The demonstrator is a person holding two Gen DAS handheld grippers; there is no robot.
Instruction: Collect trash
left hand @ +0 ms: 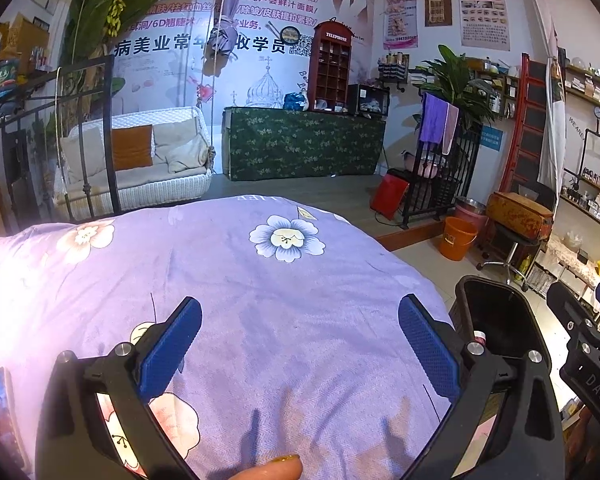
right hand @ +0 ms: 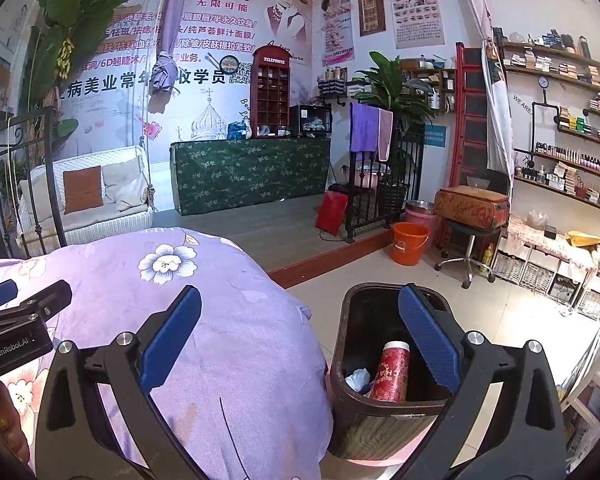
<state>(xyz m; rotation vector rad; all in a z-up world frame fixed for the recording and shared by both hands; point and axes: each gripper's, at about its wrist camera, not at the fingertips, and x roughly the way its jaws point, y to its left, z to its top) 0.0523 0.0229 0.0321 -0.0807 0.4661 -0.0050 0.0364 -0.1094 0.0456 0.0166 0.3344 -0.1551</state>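
Currently, lilac floral-print bed cover (left hand: 260, 320) fills the foreground; dark rectangular plastic waste bin (right hand: 380, 420) stands beside it, holding a red cylindrical can (right hand: 390, 372) and crumpled white paper (right hand: 358, 378). Left gripper (left hand: 300, 340) and right gripper (right hand: 300, 340) both gape wide, empty.

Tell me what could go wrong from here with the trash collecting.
Both grippers are open and empty: the left gripper over the purple floral cover, the right gripper between it and the trash bin. The bin sits tight against the cover's edge, so a low swing might bump it. The red cup leans inside, possibly blocking further drops.
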